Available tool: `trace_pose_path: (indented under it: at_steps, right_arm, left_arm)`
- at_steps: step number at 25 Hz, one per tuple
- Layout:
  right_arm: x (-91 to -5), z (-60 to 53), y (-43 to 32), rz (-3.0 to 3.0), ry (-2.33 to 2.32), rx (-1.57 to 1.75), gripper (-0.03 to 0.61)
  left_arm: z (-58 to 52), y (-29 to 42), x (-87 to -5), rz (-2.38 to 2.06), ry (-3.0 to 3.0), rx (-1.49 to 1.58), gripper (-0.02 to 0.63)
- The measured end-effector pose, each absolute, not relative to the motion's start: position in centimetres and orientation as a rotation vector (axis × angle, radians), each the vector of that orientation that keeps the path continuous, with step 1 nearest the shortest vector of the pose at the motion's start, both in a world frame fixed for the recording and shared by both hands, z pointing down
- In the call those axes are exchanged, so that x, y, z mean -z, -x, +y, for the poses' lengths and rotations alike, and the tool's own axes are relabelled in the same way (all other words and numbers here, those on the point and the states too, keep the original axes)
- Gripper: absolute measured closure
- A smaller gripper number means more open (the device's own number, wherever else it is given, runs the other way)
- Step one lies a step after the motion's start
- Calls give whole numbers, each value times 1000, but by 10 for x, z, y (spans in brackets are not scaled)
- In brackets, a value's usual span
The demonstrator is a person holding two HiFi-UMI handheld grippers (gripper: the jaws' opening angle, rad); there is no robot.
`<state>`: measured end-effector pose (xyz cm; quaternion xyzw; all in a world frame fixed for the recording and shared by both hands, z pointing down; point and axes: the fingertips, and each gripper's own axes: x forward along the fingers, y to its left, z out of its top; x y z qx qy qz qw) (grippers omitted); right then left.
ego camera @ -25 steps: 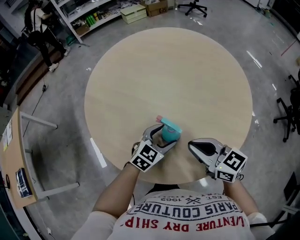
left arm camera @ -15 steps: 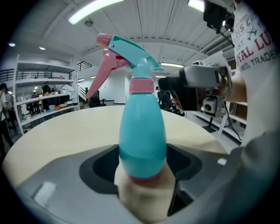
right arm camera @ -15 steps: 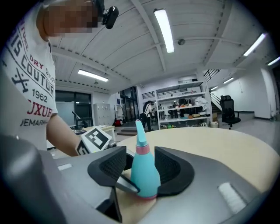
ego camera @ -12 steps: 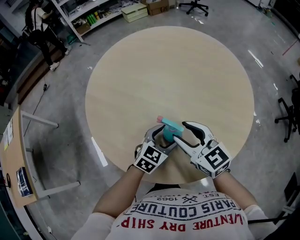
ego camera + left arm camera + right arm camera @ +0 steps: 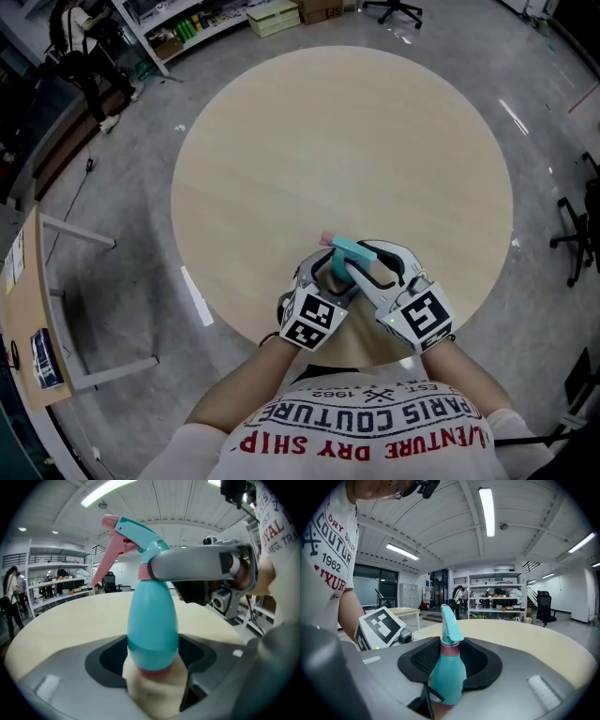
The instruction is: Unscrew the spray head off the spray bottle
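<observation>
A teal spray bottle [image 5: 334, 274] stands upright near the front edge of the round wooden table [image 5: 337, 141]. Its teal spray head [image 5: 136, 531] has a pink trigger and a pink collar. My left gripper [image 5: 326, 270] is shut on the bottle's lower body [image 5: 152, 620]. From the right, my right gripper [image 5: 367, 259] is closing on the spray head's collar, and one of its fingers [image 5: 187, 569] lies across the collar. In the right gripper view the bottle [image 5: 447, 677] stands between the jaws, with the collar [image 5: 450, 649] level with the black pads.
A person [image 5: 84, 56] stands by metal shelves [image 5: 178, 28] at the far left. A side desk [image 5: 28, 328] is on the left and an office chair [image 5: 577, 234] on the right. Boxes [image 5: 272, 17] lie on the floor beyond the table.
My right gripper has moved left from beside the bottle, opened, and come round the spray head's collar. The left gripper and the bottle have stayed in place.
</observation>
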<state>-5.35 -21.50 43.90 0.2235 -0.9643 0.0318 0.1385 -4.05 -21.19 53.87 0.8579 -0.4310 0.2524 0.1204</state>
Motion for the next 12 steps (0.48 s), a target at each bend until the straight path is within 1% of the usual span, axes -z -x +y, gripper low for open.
trace_pose_path:
  at_steps: [4, 10, 12]
  right_arm:
    - [-439, -211, 55, -2814, -493, -124, 448]
    - [-440, -190, 53, -2847, 38, -144, 448]
    - [-438, -188, 54, -2851, 122, -159, 445]
  left_arm:
    - [-207, 41, -540, -1150, -2577, -773, 281]
    - [-187, 38, -539, -682, -2812, -871, 281]
    - [-185, 38, -539, -607, -2837, -891, 281]
